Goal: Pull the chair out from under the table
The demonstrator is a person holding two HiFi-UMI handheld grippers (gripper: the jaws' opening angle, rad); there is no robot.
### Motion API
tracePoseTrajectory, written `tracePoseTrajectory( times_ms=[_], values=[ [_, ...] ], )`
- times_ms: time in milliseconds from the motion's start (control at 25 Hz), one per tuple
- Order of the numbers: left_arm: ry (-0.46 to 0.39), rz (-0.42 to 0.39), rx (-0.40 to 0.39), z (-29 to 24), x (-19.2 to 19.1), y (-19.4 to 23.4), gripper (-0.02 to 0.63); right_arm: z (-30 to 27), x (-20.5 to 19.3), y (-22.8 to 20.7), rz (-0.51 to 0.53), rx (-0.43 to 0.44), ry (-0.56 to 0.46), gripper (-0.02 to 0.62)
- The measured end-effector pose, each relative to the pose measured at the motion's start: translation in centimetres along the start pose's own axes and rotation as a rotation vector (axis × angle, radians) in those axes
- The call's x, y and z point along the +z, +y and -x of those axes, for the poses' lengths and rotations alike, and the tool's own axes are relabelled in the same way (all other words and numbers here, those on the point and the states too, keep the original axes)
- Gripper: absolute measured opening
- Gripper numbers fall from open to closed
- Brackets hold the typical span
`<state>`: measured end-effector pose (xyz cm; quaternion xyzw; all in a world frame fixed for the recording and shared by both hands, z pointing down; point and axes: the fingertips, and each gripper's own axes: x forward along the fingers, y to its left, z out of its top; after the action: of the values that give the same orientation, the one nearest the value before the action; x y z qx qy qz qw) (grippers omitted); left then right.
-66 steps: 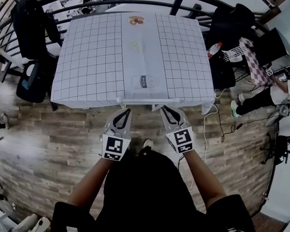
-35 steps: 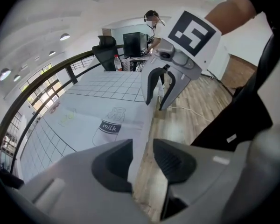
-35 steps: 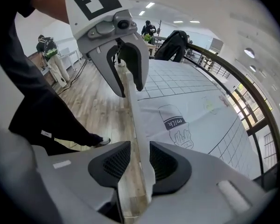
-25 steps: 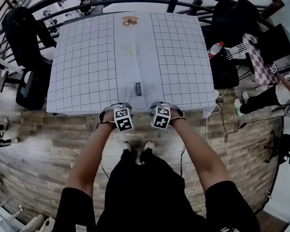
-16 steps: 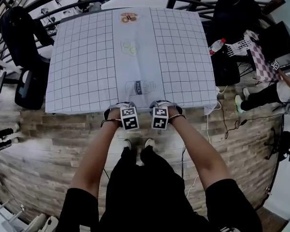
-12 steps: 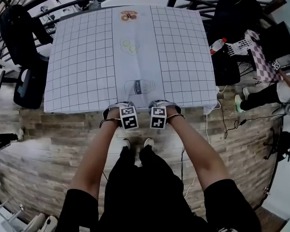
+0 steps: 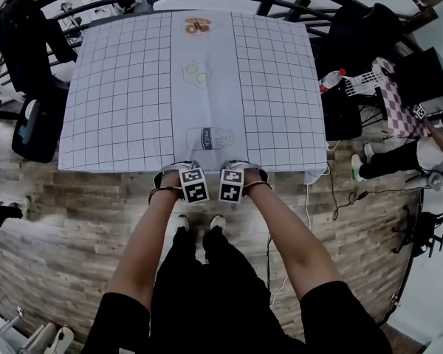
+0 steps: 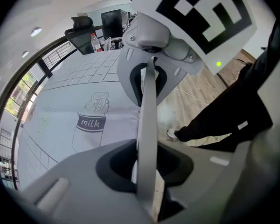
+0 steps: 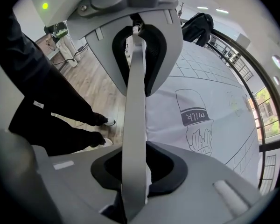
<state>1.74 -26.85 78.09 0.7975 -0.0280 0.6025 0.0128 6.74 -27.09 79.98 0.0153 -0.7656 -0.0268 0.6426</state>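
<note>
Left hand-held gripper (image 8: 147, 169): jaws just closing, clamped on chair rail (image 8: 148, 101)
Right hand-held gripper (image 9: 134, 171): also closing, clamped on chair rail
Place: surface (image 7: 118, 87) near edge

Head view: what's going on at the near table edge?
A person stands at the near edge of the table with the gridded cloth, a gripper in each hand, both pointing steeply down. The left gripper and right gripper have just been closing and now clamp the same white chair rail, which runs through both sets of jaws. The rail sits right at the table's edge, so the chair looks not yet pulled out.
</note>
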Motion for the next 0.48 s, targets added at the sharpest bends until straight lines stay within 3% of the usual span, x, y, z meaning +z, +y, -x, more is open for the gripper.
tracePoseTrajectory(
  times_ms=[160,360,480],
  values=[
    [0.023,-0.026,-0.015,-0.6,-0.4,0.6,0.091,-0.4,0.1,-0.5,-0.007,0.018,0.008,0.075],
    [0.080,-0.096,0.045,-2.5,-1.3,-0.4,0.083,-1.8,0.2,0.5,-0.001,0.011,0.034,0.075],
    [0.115,-0.107,0.029,-2.6,-1.2,0.7,0.081,-1.4,0.2,-0.4,0.004,0.032,0.034,0.075]
  ],
)
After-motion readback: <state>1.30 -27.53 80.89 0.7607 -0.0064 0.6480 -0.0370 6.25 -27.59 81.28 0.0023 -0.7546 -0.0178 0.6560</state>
